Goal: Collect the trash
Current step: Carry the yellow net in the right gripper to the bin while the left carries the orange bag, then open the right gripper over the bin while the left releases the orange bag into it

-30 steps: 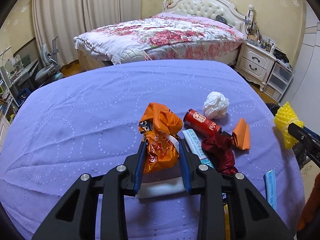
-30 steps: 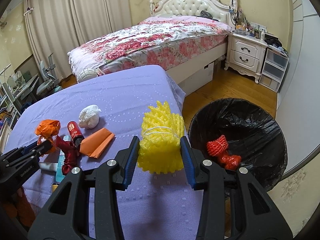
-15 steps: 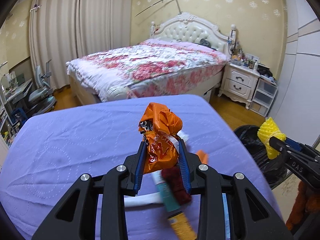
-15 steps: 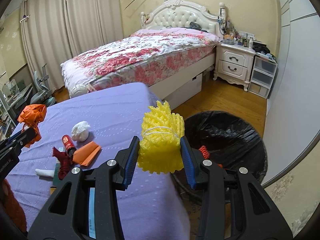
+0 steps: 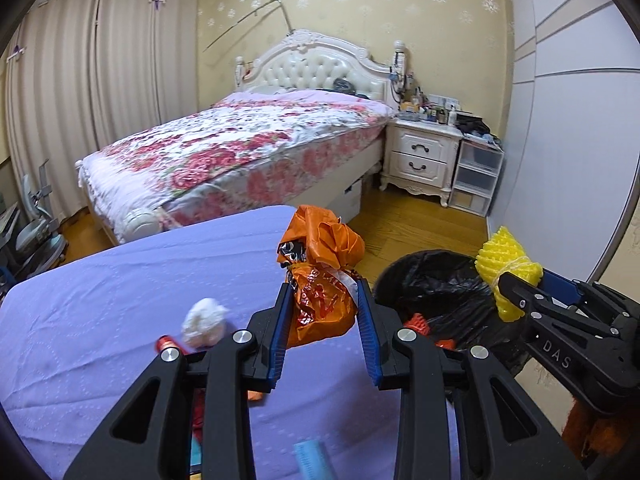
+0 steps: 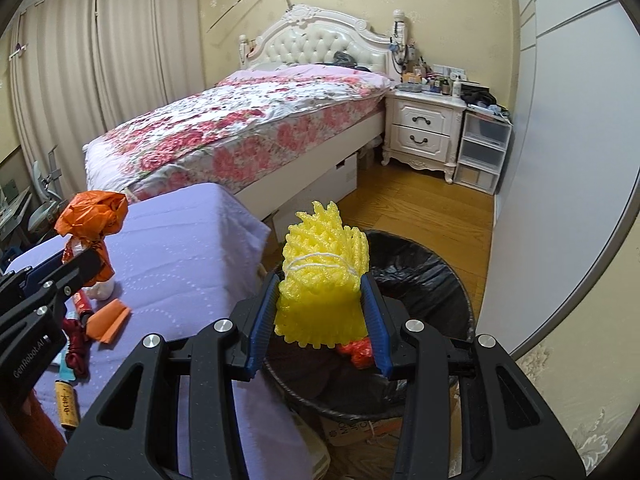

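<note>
1. On the left, the purple surface (image 6: 188,240) carried the trash not yet collected: a white paper ball (image 5: 203,321), a small red can (image 6: 81,301), a folded orange paper (image 6: 109,319) and a few smaller pieces near the front edge.

2. The left gripper (image 5: 323,325) was clamped on a crumpled orange plastic bag (image 5: 320,276), with a pad pressing each side. In the left wrist view the bag hung above the right edge of the surface, and the trash bin (image 5: 430,285) lay to the right of it and lower, on the floor.

3. The right gripper (image 6: 320,312) was clamped on a yellow foam net (image 6: 323,280), which stood upright between the pads, with its tied top pointing away from the camera.

4. The foam net hung near the left rim of the bin (image 6: 416,276), over its opening as far as the right wrist view showed. Inside the black liner a red net (image 6: 357,350) already lay.

5. In my judgement the right gripper was clearly the nearer one to the bin, so it needed almost only to let go, while the left one needed to travel to the right first.

6. The risk I judge is a drop too near the rim, since the foam is light and could bounce out.
</note>
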The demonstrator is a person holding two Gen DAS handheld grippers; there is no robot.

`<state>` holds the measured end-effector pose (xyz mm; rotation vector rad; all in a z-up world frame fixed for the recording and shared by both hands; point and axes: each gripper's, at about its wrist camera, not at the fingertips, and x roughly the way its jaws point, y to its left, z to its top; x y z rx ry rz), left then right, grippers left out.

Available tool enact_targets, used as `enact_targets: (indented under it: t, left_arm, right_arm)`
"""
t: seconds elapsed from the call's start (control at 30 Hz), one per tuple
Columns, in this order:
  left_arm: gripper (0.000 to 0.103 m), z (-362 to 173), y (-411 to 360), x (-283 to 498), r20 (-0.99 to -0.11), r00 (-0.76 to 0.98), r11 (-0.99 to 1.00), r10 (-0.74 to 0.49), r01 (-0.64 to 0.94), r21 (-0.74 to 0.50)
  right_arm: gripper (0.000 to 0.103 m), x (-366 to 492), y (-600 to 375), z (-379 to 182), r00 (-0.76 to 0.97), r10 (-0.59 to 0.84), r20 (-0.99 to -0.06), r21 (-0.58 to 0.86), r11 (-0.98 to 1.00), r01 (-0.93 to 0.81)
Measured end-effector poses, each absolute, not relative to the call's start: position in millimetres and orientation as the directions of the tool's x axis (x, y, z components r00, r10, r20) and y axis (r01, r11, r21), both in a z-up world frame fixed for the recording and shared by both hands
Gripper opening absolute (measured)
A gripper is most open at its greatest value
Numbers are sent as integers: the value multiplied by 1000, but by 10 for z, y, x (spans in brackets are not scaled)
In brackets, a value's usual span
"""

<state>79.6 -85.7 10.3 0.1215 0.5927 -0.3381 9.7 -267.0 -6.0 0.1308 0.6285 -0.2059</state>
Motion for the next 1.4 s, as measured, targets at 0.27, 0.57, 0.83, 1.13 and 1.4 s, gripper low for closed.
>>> enact_targets:
  t: [0.27, 0.57, 0.83, 1.13, 1.4]
  left_arm:
    - [33, -56, -1202, 965, -589, 756, 921, -286, 386, 48]
    - [33, -184, -1468, 1114, -618, 732, 906, -286, 416, 73]
    - [36, -238, -1630, 1217, -627, 729, 902, -275, 422, 95]
    - [68, -232, -1627, 1205, -619, 745, 910, -248, 398, 115]
    - [72, -123, -1504, 1140, -610, 756, 922, -237, 372, 103]
  right_arm:
    - [41, 173, -2921, -116, 780, -188, -597, 60, 959, 278]
    - [41, 289, -3154, -234, 765, -194, -614, 85, 947, 309]
    - [43, 371, -3234, -267, 763, -203, -614, 84, 944, 320]
    - [49, 372, -3343, -310, 750, -235, -618, 81, 930, 358]
    - [56, 300, -3311, -222, 760, -248, -601, 82, 927, 367]
